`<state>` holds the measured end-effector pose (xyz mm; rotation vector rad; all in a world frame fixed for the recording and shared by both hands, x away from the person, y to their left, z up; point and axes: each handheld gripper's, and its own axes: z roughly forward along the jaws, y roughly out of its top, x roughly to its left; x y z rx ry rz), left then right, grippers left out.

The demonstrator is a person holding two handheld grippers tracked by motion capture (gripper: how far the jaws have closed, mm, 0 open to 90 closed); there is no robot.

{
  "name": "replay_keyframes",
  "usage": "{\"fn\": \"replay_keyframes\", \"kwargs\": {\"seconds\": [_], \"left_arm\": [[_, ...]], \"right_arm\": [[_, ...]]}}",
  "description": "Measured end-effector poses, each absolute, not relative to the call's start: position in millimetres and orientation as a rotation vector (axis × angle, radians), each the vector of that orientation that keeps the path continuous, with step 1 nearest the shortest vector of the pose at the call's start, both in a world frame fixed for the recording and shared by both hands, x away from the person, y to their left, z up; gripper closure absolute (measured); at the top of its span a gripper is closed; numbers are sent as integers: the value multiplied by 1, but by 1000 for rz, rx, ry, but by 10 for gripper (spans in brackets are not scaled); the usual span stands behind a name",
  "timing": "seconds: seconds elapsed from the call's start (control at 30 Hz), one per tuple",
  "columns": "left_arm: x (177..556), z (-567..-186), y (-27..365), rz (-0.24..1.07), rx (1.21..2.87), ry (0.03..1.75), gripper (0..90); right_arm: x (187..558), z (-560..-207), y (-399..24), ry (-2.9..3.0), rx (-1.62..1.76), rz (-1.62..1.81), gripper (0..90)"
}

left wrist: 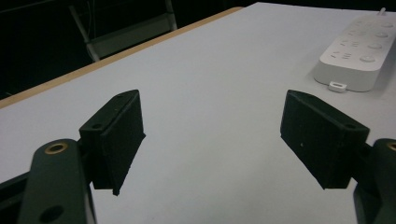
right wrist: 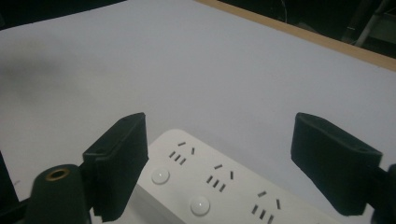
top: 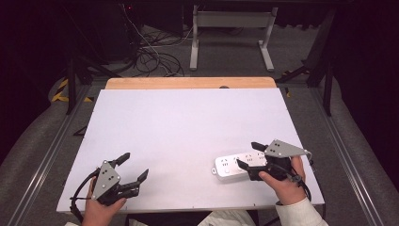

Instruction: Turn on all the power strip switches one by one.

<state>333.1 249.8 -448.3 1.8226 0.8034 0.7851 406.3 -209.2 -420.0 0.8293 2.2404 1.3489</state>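
A white bench [top: 188,136] stood in a dark room. At its near left corner, the left gripper [top: 134,168] hovered with jaws wide and empty. Toward the near right lay a white power strip [top: 234,164]; the right gripper [top: 249,154] straddled it, jaws wide, pads not pressing.

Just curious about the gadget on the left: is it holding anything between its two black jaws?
No, the left gripper has its jaws spread wide over the bare white table, with nothing between them.
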Motion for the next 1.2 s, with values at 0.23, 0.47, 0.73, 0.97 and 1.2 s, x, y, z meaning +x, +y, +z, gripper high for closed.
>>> {"fn": "replay_keyframes", "kwargs": {"seconds": [0.23,0.47,0.73,0.97,1.2], "left_arm": [[332,-448,250,778,1814,812,221],[332,-448,250,779,1811,812,221],[331,-448,252,773,1809,810,221],[325,-451,257,805,1827,795,220],[324,-452,259,818,1825,791,212]], "right_arm": [[408,-434,-228,2225,864,1392,149],[404,-449,-243,2192,881,1415,132],[399,-464,-254,2185,878,1419,125],[394,-479,-260,2188,901,1402,120],[392,-482,-258,2184,888,1400,116]]}}
